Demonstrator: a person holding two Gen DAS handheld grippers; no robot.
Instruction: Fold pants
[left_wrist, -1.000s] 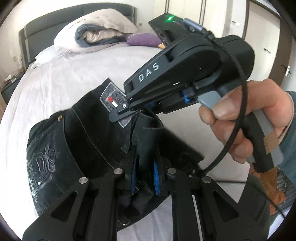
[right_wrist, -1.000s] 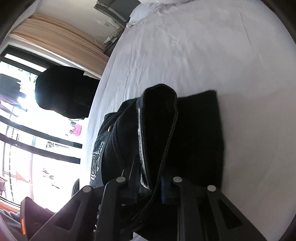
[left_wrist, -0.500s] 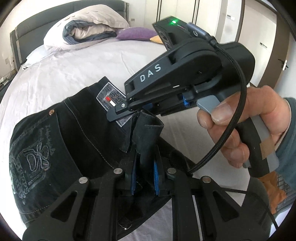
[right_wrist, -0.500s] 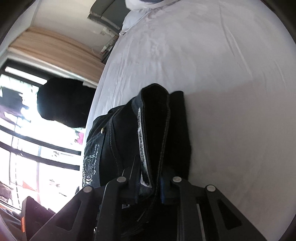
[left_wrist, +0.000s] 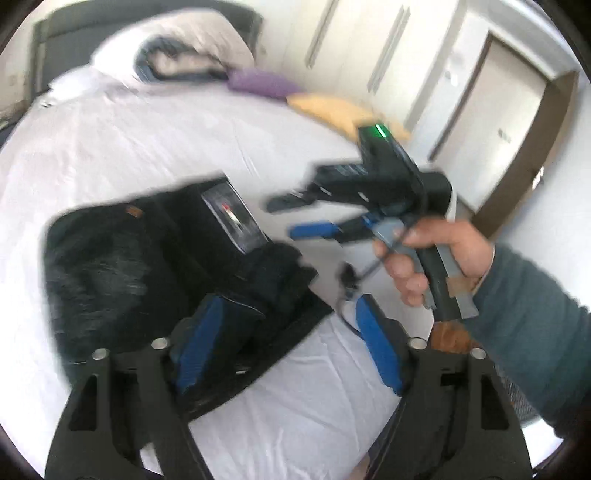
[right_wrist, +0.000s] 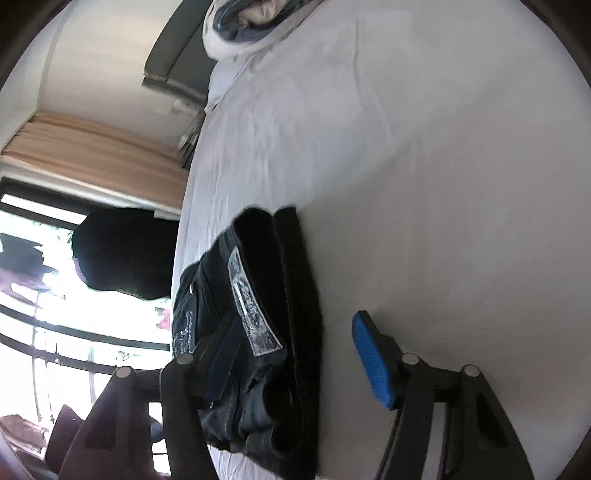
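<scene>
One pair of black pants (left_wrist: 155, 266) is seen folded into a compact stack on the white bed (left_wrist: 147, 147), near the bed's near edge. A grey patch label (left_wrist: 232, 218) with a small red mark is sewn at the waistband; its writing is too blurred to be read. In the right wrist view the same label (right_wrist: 251, 310) is seen edge-on with pale lettering that cannot be made out, and pale embroidery shows on the denim further left.

Two hand-held grippers are counted. The left hand-held gripper (left_wrist: 288, 347) is opening: its blue pads stand wide apart, the left pad over the folded stack and the right pad over bare sheet, with no cloth pinched between them. The right hand-held gripper (left_wrist: 303, 218) is opening too, held in a hand (left_wrist: 432, 258) with a teal sleeve to the right of the pants; in its own view (right_wrist: 295, 369) one blue pad stands clear over the sheet and the other finger lies against the stack, nothing being clamped. A green light is lit on its top.

Three pillows are piled at the headboard: one white bundle, one purple, one yellow. A broad stretch of open sheet lies beyond the pants and to their right.
</scene>
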